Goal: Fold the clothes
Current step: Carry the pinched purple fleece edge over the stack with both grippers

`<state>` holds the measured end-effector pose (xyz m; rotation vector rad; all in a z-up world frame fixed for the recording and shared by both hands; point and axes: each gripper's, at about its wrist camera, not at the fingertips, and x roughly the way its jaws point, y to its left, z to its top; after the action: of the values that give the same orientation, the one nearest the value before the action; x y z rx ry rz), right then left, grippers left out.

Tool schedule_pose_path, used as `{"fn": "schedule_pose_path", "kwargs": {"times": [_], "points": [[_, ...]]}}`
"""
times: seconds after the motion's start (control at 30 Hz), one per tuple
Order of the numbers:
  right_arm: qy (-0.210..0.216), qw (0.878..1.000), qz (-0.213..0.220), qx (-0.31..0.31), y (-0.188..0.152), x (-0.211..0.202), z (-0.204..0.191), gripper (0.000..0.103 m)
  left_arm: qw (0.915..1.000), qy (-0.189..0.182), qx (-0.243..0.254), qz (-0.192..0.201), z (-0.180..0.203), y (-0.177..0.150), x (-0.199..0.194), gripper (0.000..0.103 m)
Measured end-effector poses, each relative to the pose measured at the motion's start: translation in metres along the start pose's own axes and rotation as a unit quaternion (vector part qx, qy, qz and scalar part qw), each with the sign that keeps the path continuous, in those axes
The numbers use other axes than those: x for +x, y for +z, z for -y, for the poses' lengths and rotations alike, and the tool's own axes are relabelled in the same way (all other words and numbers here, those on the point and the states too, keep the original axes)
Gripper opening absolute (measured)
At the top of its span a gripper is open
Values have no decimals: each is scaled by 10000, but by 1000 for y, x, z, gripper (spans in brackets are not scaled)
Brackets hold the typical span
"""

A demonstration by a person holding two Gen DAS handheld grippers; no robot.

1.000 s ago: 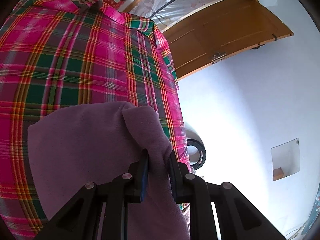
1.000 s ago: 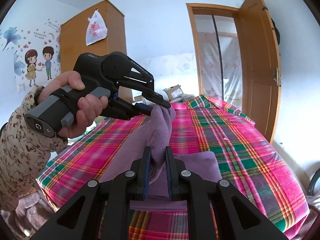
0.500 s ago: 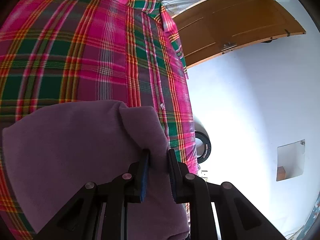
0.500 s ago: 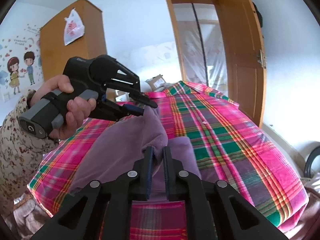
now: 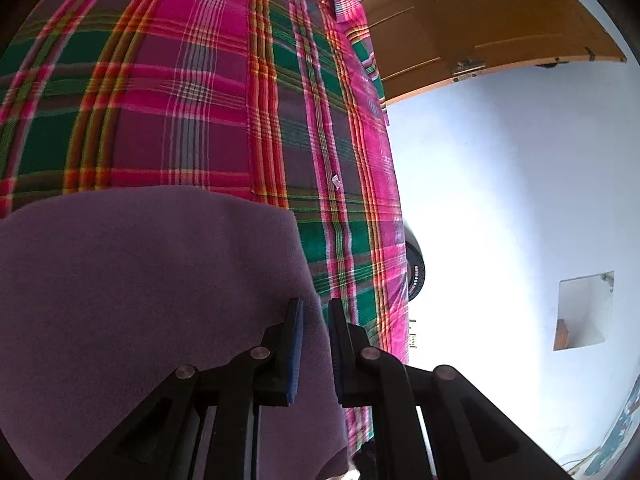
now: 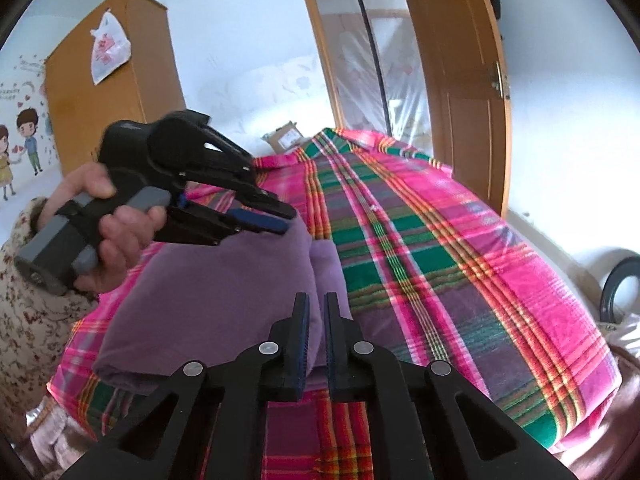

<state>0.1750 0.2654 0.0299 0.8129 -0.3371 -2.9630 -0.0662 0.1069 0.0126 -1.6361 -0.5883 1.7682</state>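
I hold a purple fleece garment point(image 6: 224, 280) on the plaid bedcover point(image 6: 460, 264), and both my tongs are on its same edge, the one toward the door side of the bed. My right gripper point(image 6: 316, 312) has its jaws nearly together with a thin fold of the fleece between them, at about 12 o'clock from the camera. My left gripper point(image 6: 276, 218) is further up the bed, at about 11 o'clock in the right wrist view, and in its own view its jaws point(image 5: 316, 320) are clamped on the fleece too. The held edge runs along the bed, from 6 toward 12 o'clock, and the body of the garment lies to 9 o'clock of both tongs, doubled over another purple layer below. I judge that the coming move turns on this line: both tongs must travel together, or the edge twists.
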Motion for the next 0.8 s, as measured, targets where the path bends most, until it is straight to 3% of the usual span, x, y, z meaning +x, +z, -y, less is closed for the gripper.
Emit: {"fn": "schedule_pose_path", "kwargs": {"times": [0.1,0.3,0.63,0.8], "points": [[192,9994,-161,228,6,8,10,11,9997,92,201,63,-1,-6,-11,16],[723,9936,-460,742,9,23,27,29,9993,118,179,302,-19,-25,-43,18],[918,9930,-744,73,-8,16,14,28,9966,173,-9,807,-61,-58,-96,19],[821,9929,-849,-171,-12,18,9,12,9958,-38,-211,893,-83,-72,-112,21]]}}
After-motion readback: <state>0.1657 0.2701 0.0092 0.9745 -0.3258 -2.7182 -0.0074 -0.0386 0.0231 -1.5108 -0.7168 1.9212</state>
